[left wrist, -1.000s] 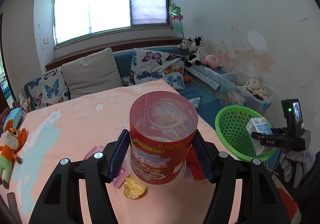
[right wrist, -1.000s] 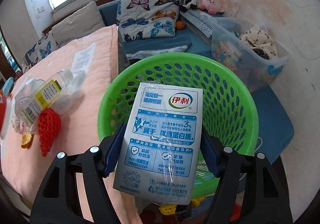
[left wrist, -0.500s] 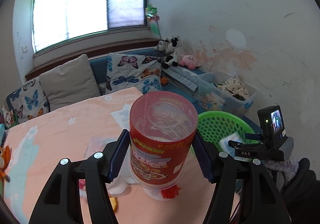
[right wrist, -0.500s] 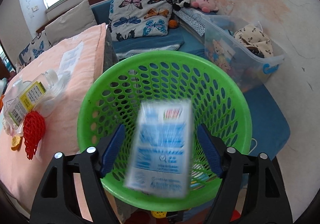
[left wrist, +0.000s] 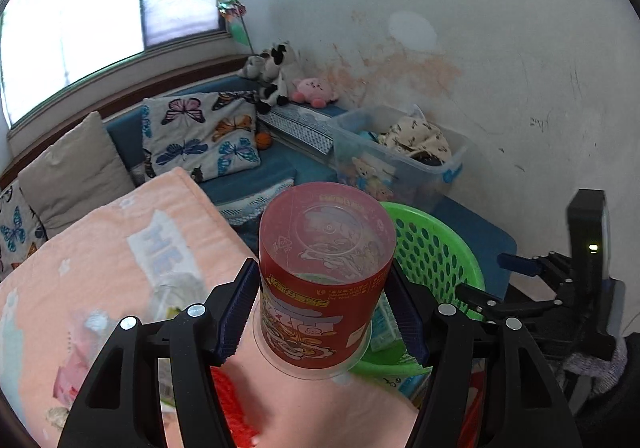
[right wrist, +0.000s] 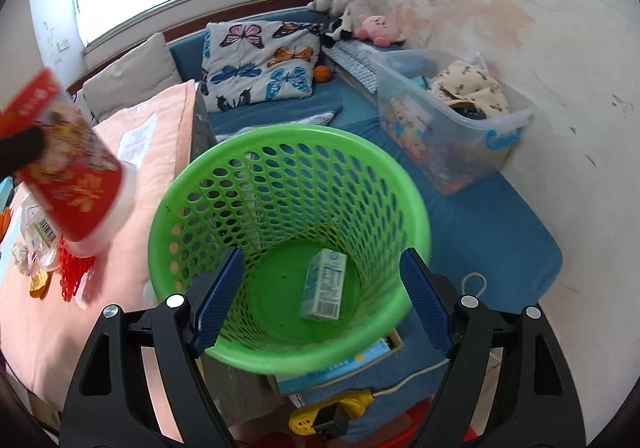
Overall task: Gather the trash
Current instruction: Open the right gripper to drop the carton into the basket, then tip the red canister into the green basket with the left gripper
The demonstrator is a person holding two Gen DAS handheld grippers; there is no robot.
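My left gripper (left wrist: 322,308) is shut on a red instant-noodle cup (left wrist: 326,272), held bottom-forward in the air above the pink table's right edge, just left of the green mesh basket (left wrist: 440,248). In the right wrist view the cup (right wrist: 68,168) hangs at the left of the basket (right wrist: 288,152). My right gripper (right wrist: 318,300) is open and empty above the basket's near rim. A milk carton (right wrist: 324,284) lies on the basket's floor. A plastic bottle (right wrist: 40,232), a red net (right wrist: 72,272) and small scraps lie on the table.
The pink table (right wrist: 152,136) is left of the basket. A clear storage bin (right wrist: 452,120) of toys and clothes stands behind, on a blue bench with butterfly cushions (right wrist: 260,60). A yellow power strip (right wrist: 320,414) lies below the basket. My right gripper shows in the left wrist view (left wrist: 520,268).
My right gripper opened and the milk carton dropped from it to the basket's floor. My left gripper carried the noodle cup rightward from over the table to the basket's side.
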